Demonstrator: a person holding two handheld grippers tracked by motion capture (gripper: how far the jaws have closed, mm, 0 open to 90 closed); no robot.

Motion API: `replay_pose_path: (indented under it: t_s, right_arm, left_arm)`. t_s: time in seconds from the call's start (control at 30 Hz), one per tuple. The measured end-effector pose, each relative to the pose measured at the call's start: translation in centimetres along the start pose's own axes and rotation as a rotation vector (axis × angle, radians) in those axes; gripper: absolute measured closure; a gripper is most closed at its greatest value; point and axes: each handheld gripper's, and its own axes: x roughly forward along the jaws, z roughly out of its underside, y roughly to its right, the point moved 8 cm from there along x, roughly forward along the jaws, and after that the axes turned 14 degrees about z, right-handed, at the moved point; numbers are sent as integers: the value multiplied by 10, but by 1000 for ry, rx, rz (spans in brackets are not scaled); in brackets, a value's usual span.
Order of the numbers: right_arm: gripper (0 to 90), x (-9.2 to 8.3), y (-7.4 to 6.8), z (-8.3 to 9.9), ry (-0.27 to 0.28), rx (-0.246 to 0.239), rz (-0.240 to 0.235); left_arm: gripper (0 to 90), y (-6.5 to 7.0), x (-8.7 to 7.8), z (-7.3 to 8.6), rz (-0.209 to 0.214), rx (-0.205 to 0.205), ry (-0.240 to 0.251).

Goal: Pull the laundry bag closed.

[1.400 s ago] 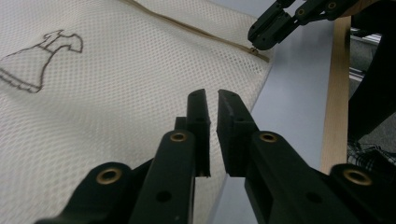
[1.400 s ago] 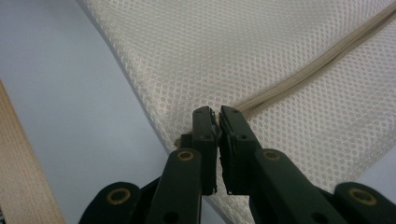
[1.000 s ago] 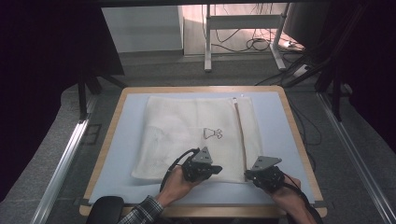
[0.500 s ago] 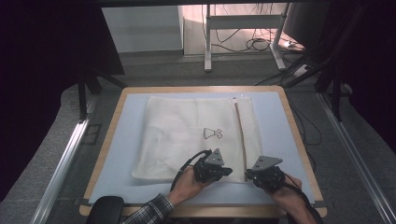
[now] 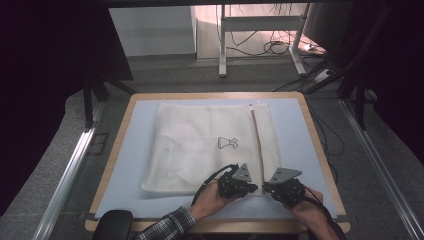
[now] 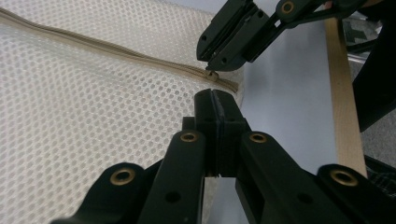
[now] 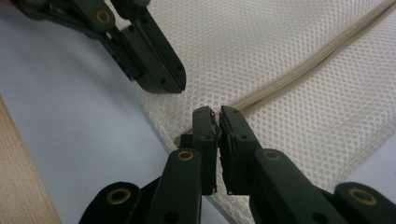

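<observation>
Mesh, white and honeycombed, makes up the flat zippered bag (image 5: 210, 145) lying mid-desk on the pale blue mat (image 5: 130, 165) of the wood-rimmed desk (image 5: 114, 150). At its near edge, by the beige zipper (image 6: 116, 49) end, both tongs meet. Left tongs (image 6: 215, 100) are pressed closed just short of the zipper. Right tongs (image 7: 215, 112) are pinched nearly closed on the zipper pull (image 6: 212, 73).

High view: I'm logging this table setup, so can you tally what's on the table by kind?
White mesh laundry bag: 1
Pale blue mat: 1
Hand-held gripper: 2, left hand-held gripper and right hand-held gripper
Total: 4
</observation>
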Motion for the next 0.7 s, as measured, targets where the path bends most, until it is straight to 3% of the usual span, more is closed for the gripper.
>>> replay_pose_path:
  t_s: [0.23,0.33,0.7]
  right_arm:
    - [840,0,0,0,1,-5,0]
    - [841,0,-1,1,-3,-8,-2]
    - [855,3,-1,1,-9,-62,16]
  left_arm:
    - [897,-1,10,1,-11,9,-25]
    - [899,-1,10,3,-7,4,-13]
    - [900,1,11,3,-22,22,-22]
